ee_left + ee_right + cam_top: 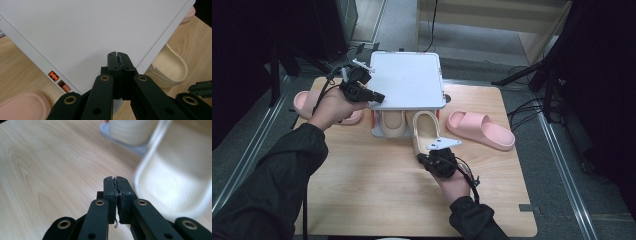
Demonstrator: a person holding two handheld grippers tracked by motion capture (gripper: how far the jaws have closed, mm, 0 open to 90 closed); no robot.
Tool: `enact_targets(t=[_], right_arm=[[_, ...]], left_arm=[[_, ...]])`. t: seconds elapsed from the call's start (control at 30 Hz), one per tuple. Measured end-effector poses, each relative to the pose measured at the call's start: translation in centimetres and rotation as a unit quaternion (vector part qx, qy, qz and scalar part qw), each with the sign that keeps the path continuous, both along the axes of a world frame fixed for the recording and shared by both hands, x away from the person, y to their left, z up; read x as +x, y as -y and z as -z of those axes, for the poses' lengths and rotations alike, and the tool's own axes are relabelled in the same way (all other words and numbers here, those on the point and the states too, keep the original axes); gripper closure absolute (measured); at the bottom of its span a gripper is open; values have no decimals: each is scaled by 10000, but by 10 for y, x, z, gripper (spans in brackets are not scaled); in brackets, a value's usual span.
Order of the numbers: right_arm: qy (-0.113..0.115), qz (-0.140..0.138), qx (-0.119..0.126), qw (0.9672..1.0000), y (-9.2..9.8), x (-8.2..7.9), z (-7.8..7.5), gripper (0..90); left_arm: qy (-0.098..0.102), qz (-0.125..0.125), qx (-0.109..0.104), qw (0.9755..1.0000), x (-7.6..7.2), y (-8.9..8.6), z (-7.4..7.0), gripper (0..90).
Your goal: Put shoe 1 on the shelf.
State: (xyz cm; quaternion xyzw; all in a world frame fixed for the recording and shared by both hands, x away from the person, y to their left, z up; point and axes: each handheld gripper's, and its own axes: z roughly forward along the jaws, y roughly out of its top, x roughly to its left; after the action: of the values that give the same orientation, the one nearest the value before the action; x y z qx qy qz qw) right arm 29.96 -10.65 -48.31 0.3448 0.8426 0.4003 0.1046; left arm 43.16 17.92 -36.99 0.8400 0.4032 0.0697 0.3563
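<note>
A small rack with a white top shelf (407, 80) stands at the far middle of the wooden table. One beige slipper (392, 122) sits under the shelf. A second beige slipper (426, 131) lies half out of the rack in front. My left gripper (379, 96) is shut and empty, its tips at the shelf's front left edge. In the left gripper view its shut jaws (117, 55) lie over the white shelf (87, 30). My right gripper (422, 157) is shut on nothing, just behind the heel of the front beige slipper (175, 175), with its tips (117, 180) over bare wood.
One pink slipper (479, 129) lies to the right of the rack. Another pink slipper (304, 102) lies at the left, partly behind my left hand. The rack's grey base (135, 147) shows ahead of the right gripper. Orange joints (53, 75) mark the rack's corner.
</note>
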Motion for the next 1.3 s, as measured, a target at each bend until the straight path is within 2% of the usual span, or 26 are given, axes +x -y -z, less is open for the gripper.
enact_targets(t=[0.1, 0.13, 0.17, 0.23, 0.37, 0.47, 0.53, 0.63, 0.8, 1.3], right_arm=[[-81, 59, -102, 9999, 17, -5, 4, 880], [-81, 73, -88, 9999, 21, -5, 5, 881], [-171, 98, 36, 9998, 29, -5, 6, 881], [-175, 118, 32, 9998, 34, -6, 6, 882], [-269, 125, -113, 9995, 44, -6, 10, 887], [-314, 159, -320, 9989, 47, -3, 16, 886], [-371, 245, -409, 9982, 47, 2, 20, 886], [-385, 277, -405, 9981, 43, 11, 23, 884], [-242, 317, -472, 9981, 33, 21, 22, 882], [-219, 622, -163, 9977, 12, 66, 24, 870]], left_arm=[[-9, 1, 17, 10000, 0, 0, 0, 892], [-5, -4, 21, 10000, 0, 1, 0, 892], [4, 1, 39, 10000, 0, 1, -1, 892], [20, 10, 50, 10000, 0, 1, -1, 892], [13, 16, 64, 10000, 0, 1, -1, 892], [3, 3, 56, 10000, 0, 1, -1, 892], [15, -3, 78, 10000, -1, 1, -1, 892], [20, -6, 86, 10000, -1, 2, -1, 892], [15, 17, 68, 10000, 0, 1, -1, 892], [27, 18, 66, 10000, 0, 1, -1, 892]])
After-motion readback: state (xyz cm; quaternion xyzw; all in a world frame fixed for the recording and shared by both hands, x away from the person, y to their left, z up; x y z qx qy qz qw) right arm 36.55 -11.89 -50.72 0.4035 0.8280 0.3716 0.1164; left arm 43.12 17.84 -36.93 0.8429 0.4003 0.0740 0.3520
